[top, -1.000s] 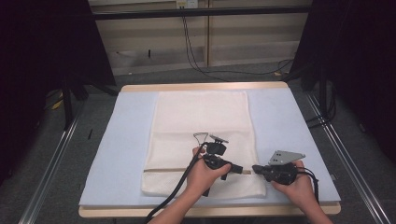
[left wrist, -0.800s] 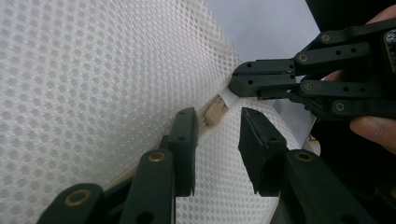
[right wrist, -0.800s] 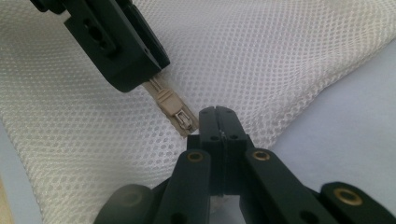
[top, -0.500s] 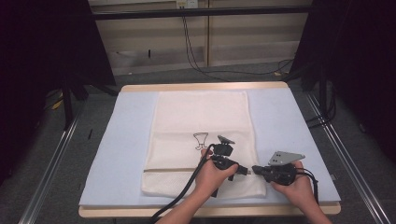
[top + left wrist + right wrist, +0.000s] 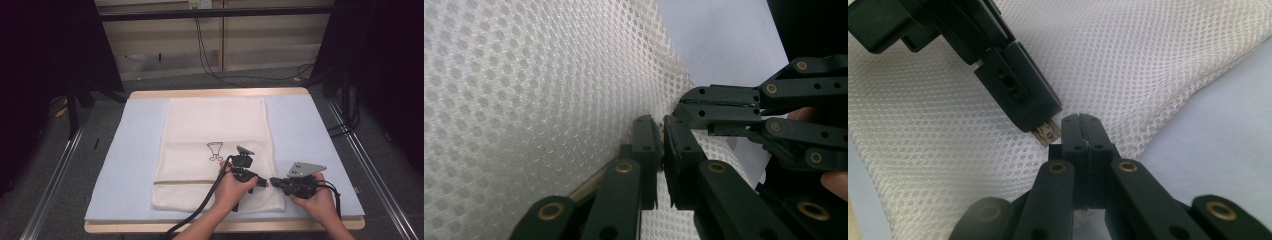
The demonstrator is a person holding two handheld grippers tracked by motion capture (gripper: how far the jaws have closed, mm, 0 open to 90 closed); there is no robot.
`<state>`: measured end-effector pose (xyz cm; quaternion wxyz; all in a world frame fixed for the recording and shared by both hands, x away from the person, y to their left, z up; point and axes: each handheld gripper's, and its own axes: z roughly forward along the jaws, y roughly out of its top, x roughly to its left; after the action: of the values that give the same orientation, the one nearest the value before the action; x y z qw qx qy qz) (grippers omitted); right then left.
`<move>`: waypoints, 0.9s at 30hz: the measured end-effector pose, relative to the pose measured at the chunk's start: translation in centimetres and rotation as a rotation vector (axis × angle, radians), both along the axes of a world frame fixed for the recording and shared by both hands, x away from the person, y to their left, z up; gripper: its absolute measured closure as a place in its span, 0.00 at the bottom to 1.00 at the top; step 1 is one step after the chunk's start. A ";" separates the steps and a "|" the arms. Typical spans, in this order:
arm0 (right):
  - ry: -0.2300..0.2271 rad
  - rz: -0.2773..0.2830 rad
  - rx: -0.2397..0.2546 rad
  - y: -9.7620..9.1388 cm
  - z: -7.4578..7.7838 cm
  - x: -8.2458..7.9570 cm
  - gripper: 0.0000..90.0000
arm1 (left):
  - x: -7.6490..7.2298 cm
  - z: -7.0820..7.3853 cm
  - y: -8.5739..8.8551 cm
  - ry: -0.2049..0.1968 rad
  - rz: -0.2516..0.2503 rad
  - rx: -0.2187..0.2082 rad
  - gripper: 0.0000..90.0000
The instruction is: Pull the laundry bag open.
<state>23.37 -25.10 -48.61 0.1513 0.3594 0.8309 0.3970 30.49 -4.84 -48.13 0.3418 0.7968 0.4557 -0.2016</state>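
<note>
- Left gripper: jaws have just been closing and now pinch the zipper pull of the mesh bag, close to the bag's right edge.
- Right gripper: jaws pressed together on the bag's mesh at that right edge, tip to tip with the left gripper.
- Mesh bag: white, flat, lengthwise down the middle of the surface; its near end lies close to the surface's front edge, its far end close to the back edge.
- Open room: wide bare strips of the light blue cover along the left and right edges of the surface.
- Room: grey floor, black cables on it behind the surface, dark curtains at both sides.
- Markings: small black outline drawing on the bag, mid-length; no readable text.
</note>
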 end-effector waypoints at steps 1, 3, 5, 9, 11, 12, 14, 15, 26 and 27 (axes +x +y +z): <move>0.000 -0.003 0.000 0.0 0.0 0.0 1.00 | 0.0 0.0 0.0 0.009 0.006 -0.005 0.95; 0.000 -0.001 0.003 0.0 0.0 0.0 1.00 | 0.1 -0.1 0.1 0.030 0.012 -0.020 0.96; 0.001 -0.002 0.002 0.0 0.0 0.0 1.00 | 0.1 0.0 0.1 0.045 0.017 -0.025 0.97; 0.003 -0.001 0.002 0.0 0.0 0.0 1.00 | 0.0 0.1 0.0 0.037 0.042 -0.016 0.97; 0.004 -0.002 0.002 0.0 0.0 0.0 1.00 | 0.2 0.1 0.3 0.051 0.024 -0.018 0.97; 0.003 -0.001 -0.001 0.0 0.0 0.0 1.00 | 0.1 0.2 0.2 0.053 0.039 -0.022 0.97; 0.003 -0.005 -0.006 0.0 0.0 0.0 1.00 | 0.4 0.3 0.6 0.058 0.032 -0.013 0.97; 0.002 -0.005 -0.005 0.0 0.0 0.0 1.00 | 0.4 0.4 0.8 0.049 0.031 -0.007 0.97; 0.003 -0.003 -0.006 0.0 0.0 0.0 1.00 | 0.7 0.6 1.6 0.076 0.011 -0.028 0.97; 0.005 -0.001 -0.001 0.0 0.0 0.0 1.00 | 0.8 0.6 1.7 0.066 0.011 -0.014 0.97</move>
<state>23.36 -25.12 -48.65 0.1496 0.3607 0.8313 0.3956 31.29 -3.13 -47.55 0.3333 0.7847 0.4697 -0.2292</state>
